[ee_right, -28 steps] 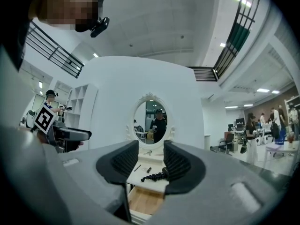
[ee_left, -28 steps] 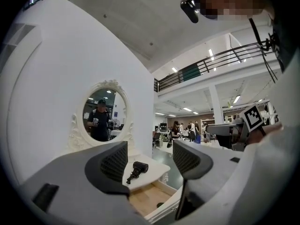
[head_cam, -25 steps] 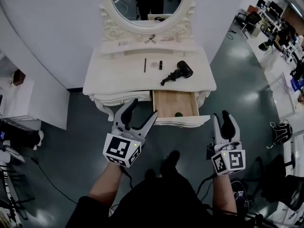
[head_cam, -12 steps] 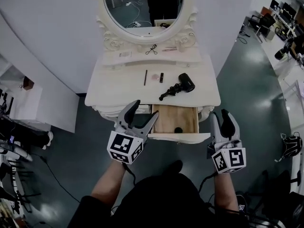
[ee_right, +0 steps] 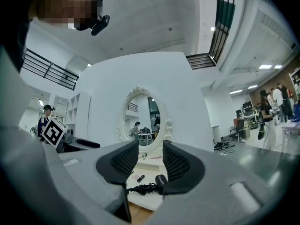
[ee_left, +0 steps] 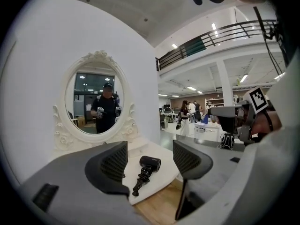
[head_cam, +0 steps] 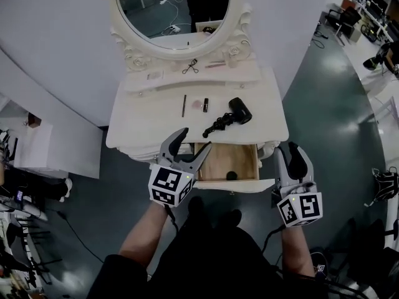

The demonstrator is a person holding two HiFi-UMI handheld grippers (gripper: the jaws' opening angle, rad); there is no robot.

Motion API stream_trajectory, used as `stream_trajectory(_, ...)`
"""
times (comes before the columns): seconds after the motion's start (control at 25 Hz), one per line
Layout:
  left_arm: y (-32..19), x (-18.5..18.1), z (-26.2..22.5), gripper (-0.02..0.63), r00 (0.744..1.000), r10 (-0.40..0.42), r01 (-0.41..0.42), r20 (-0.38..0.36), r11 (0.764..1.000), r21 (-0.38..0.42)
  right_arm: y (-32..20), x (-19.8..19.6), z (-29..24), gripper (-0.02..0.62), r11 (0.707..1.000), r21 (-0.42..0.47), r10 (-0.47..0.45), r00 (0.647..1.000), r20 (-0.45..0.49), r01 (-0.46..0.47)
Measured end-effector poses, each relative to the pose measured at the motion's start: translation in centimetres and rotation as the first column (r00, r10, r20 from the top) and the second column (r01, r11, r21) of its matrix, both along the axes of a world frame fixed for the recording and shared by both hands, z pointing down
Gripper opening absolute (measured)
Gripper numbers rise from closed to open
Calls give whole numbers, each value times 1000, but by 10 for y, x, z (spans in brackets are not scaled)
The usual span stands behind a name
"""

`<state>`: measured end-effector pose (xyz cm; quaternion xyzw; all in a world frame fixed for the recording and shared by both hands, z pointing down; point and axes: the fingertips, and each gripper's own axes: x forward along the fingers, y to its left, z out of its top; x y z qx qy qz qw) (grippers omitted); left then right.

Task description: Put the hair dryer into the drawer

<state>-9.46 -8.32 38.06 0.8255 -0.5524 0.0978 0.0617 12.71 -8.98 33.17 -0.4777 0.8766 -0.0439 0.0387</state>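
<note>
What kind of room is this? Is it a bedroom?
Probably not: it looks like a big office or lab. The dressing table and mirror stand in an open hall, with office chairs and an upstairs railing nearby.

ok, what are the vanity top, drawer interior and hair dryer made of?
The vanity top looks like white-painted wood, matte, carved edges. The drawer interior seems bare light wood, tan, unpainted. The hair dryer is probably black plastic, smooth, faint sheen.

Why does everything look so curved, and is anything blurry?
Head view: the wide lens bows the walls; the hair dryer on the white table is sharp and evenly lit. Left gripper view and right gripper view: fisheye, black corners, close jaws slightly soft.
</note>
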Motion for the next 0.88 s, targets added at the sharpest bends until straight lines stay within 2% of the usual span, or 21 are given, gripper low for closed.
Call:
stream_trajectory(0.2,-47,10,45,298,994,110,-109,10,990,-88,-17,5,8,160,994,-23,104,994,-18,-104)
stream_trajectory(0.32,-73,13,76,296,980,196,-190,23,970,-150,-22,5,14,158,981,-44,188,982,-26,-189)
stream_trajectory(0.48,-107,11,114,297,963,268,-256,30,941,-221,-31,3,22,158,958,-64,277,960,-47,-279)
stream_trajectory(0.64,-133,17,151,297,940,340,-318,26,902,-292,-32,6,31,158,924,-83,368,928,-64,-373)
stream_trajectory(0.88,-169,30,217,298,899,436,-370,55,820,-437,-27,10,43,156,875,-106,465,881,-94,-473)
